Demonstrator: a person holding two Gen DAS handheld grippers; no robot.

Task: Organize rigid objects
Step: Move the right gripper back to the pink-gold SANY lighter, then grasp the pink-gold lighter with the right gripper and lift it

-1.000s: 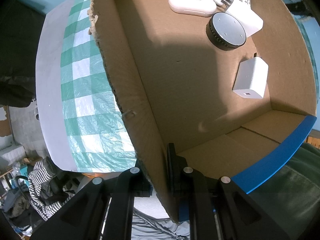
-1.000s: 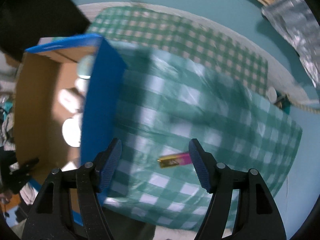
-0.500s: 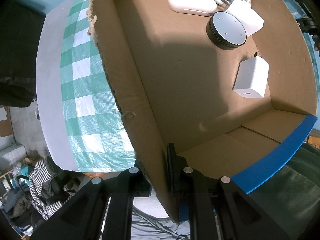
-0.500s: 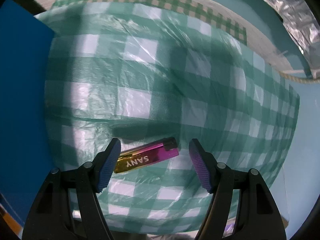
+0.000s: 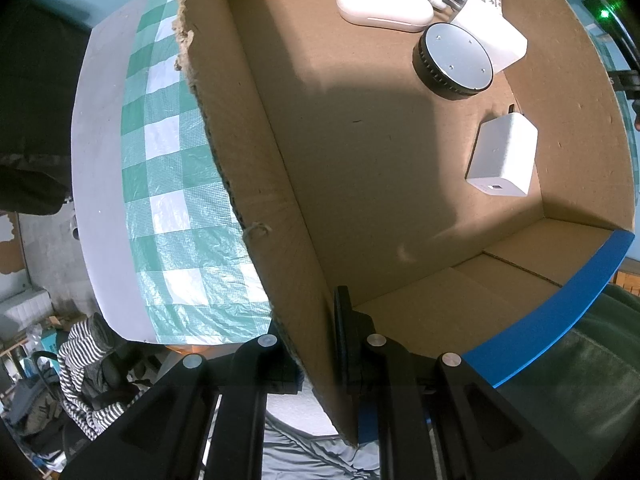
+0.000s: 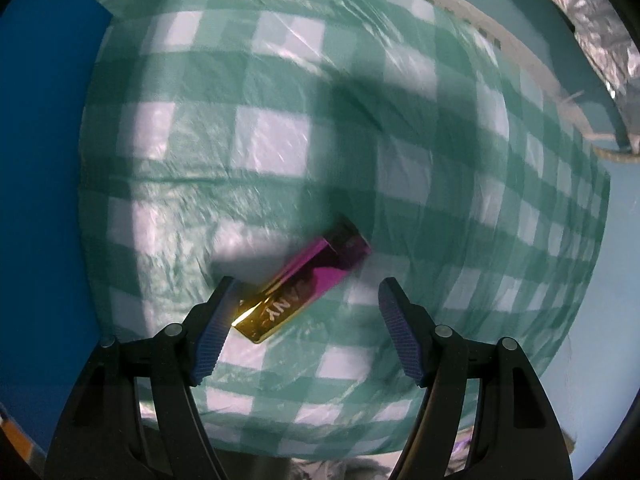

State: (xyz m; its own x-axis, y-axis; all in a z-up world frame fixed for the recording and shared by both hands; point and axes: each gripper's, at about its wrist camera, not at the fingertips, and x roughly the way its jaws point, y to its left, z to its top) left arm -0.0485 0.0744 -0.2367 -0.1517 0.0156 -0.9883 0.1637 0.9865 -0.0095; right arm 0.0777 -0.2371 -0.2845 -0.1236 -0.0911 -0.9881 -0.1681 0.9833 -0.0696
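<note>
Left wrist view: the left gripper (image 5: 316, 344) is clamped on the side wall of a cardboard box (image 5: 256, 184) holding a white charger (image 5: 502, 158) and a round black speaker (image 5: 454, 60).

Right wrist view: the right gripper (image 6: 306, 328) hangs open over the checked desk (image 6: 280, 140). A pink-and-gold lighter (image 6: 302, 284) lies slantwise between its fingers, gold end just beside the left finger.
</note>
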